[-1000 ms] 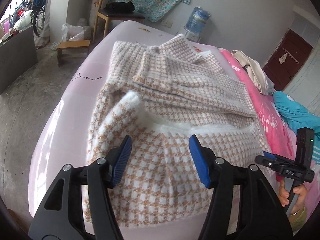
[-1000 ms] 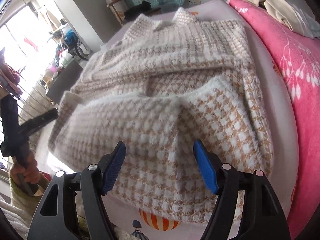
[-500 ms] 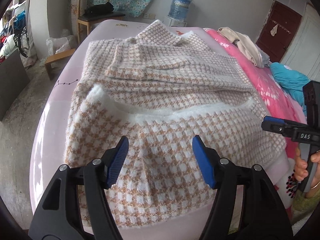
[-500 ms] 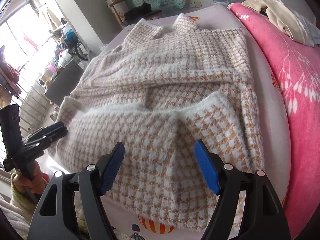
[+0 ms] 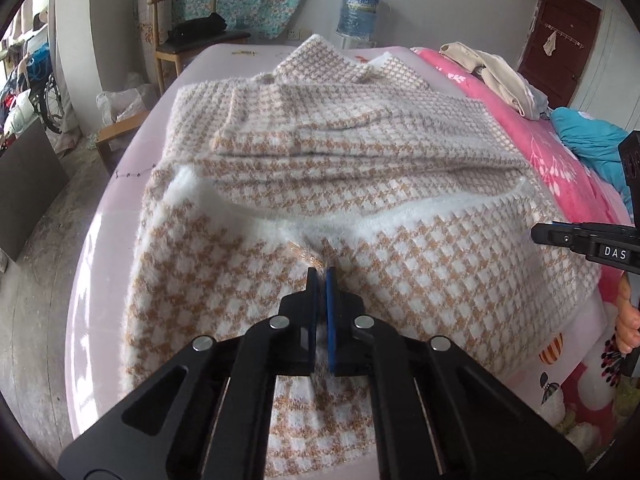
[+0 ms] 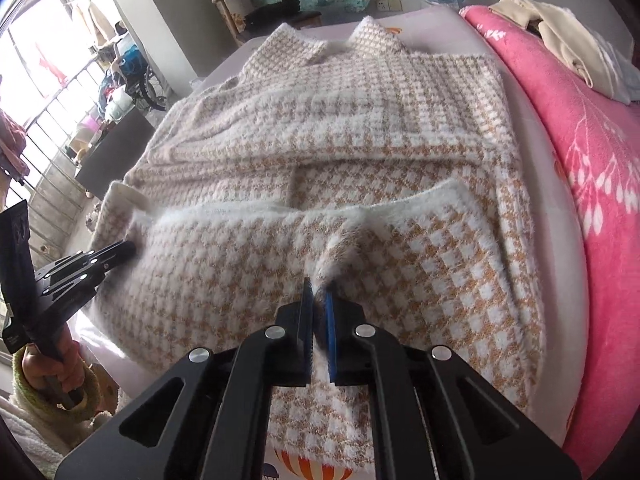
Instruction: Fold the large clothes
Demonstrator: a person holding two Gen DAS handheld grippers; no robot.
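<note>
Now both grippers have snapped shut: a moment ago each pair of jaws stood wide over the sweater (image 5: 360, 184), and at present the left gripper (image 5: 320, 276) and the right gripper (image 6: 317, 290) are each closed, blue pads almost touching, with a small pinch of the fuzzy knit caught between them. The cloth puckers up into a little ridge just ahead of each pair of jaws, which suggests the grip has taken only the top layer or 2 rather than a thick bundle. The sweater, a tan and white check, lies spread across the bed (image 5: 100, 264) on its pale sheet, collar at the far end and the hem at the near edge, with the near part already turned over so a white fluffy band (image 5: 400, 216) runs across the middle. A pink blanket (image 6: 592, 152) lies along the right side, with a heap of cream clothes at its far end. The left gripper holds the near flap toward the left, the right gripper toward the right, so the 2 pinches sit well apart on the same fold. My reading is that the grasp for the next fold is just made; lifting both holds together and carrying the flap toward the collar looks like the likely follow-on, provided the thin pinches do not slip.
</note>
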